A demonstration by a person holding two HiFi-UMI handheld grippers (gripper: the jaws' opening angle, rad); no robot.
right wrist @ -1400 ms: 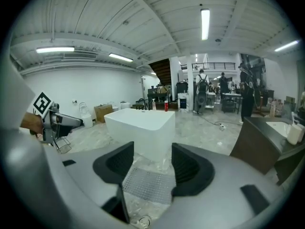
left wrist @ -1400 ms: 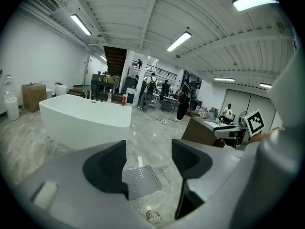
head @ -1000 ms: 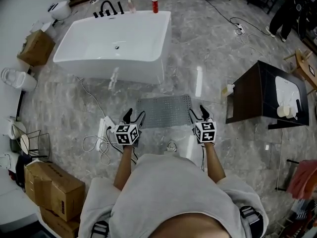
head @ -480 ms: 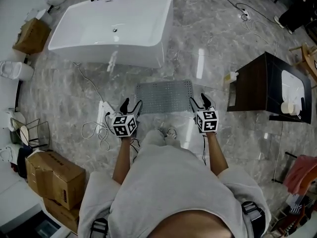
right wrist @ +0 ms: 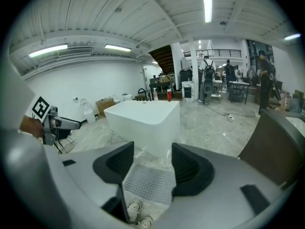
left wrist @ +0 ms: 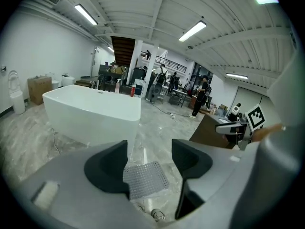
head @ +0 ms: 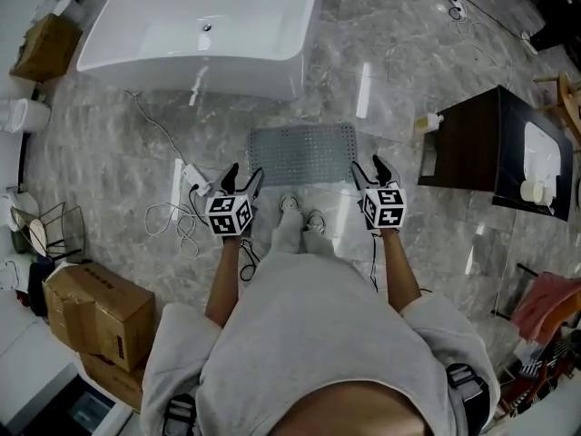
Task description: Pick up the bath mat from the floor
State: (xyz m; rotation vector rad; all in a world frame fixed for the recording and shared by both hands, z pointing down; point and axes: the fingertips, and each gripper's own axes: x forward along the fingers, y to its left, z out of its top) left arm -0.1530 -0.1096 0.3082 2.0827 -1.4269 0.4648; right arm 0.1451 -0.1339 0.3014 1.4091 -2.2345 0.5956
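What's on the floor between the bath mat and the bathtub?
Nothing: the head view shows only bare marble floor between the bath mat and the bathtub.

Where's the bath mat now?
Head view, centre: the bath mat lies flat on the floor, between the bathtub and the person's shoes.

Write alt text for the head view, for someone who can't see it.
Seen from above, a person in a grey top holds open, empty left tongs and right tongs out toward a grey perforated bath mat lying flat on the marble floor. A white bathtub stands beyond the mat, a dark cabinet to its right.
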